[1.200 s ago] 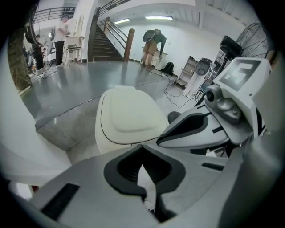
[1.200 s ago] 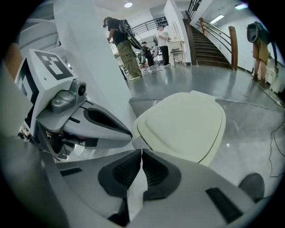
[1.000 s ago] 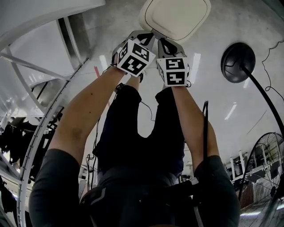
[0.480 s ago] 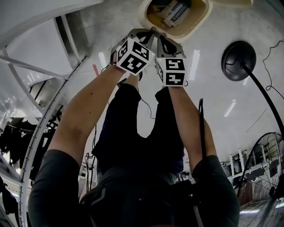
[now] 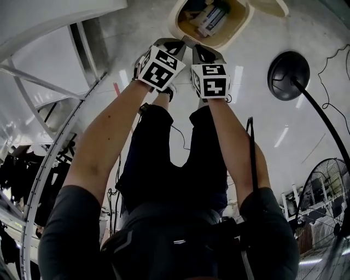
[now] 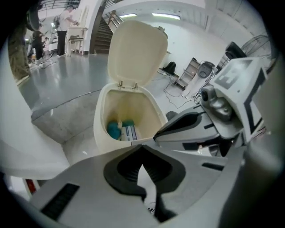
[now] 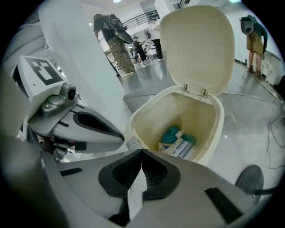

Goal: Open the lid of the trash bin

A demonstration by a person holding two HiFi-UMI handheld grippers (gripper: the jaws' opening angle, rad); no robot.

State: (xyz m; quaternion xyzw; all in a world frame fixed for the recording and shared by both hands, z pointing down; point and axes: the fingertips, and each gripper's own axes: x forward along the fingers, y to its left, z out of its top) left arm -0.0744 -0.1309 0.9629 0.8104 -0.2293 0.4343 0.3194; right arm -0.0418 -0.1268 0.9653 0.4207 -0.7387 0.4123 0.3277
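Head view: the trash bin (image 5: 179,26) stands on the grey floor (image 5: 257,126) with its lid (image 5: 272,6) raised. The left gripper (image 5: 176,45) and right gripper (image 5: 203,53) sit side by side, just short of its near rim.

Left gripper view: the jaws are pressed together and empty. A teal wad (image 6: 114,130) and a striped carton (image 6: 129,132) lie inside the bin.

Right gripper view: the jaws are likewise together, holding nothing.

Far rim of trash bin (image 5: 176,21) and lid (image 5: 269,5) cropped by head view's top edge, bin contents (image 6: 121,130) too small to identify, fan (image 5: 322,202) cut off at right
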